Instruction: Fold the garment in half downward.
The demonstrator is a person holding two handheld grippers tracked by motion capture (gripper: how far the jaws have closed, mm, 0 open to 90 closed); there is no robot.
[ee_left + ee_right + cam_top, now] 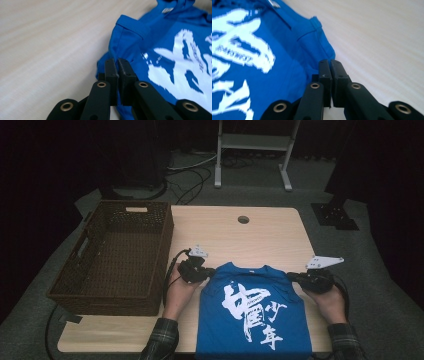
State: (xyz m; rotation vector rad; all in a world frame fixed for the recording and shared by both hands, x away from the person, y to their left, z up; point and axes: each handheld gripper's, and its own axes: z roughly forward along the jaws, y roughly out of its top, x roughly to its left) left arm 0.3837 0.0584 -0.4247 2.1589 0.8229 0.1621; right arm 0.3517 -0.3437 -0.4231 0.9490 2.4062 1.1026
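My left hand-held gripper point(204, 271) is clamped on the left shoulder edge of the blue T-shirt point(255, 315); my right hand-held gripper point(296, 278) is clamped on its right shoulder edge. The shirt lies print-up on the worktop point(260, 232), collar away from me, hem at the near edge. A brown wicker basket point(117, 257) stands just left of my left hand.

The T-shirt point(254, 312) lies on the table point(260, 232) toward six o'clock, its hem over the near edge. The basket point(117, 257) sits at nine o'clock of it, on the table's left end. The left gripper point(206, 272) meets the shirt's ten o'clock corner, the right gripper point(295, 278) its two o'clock corner.
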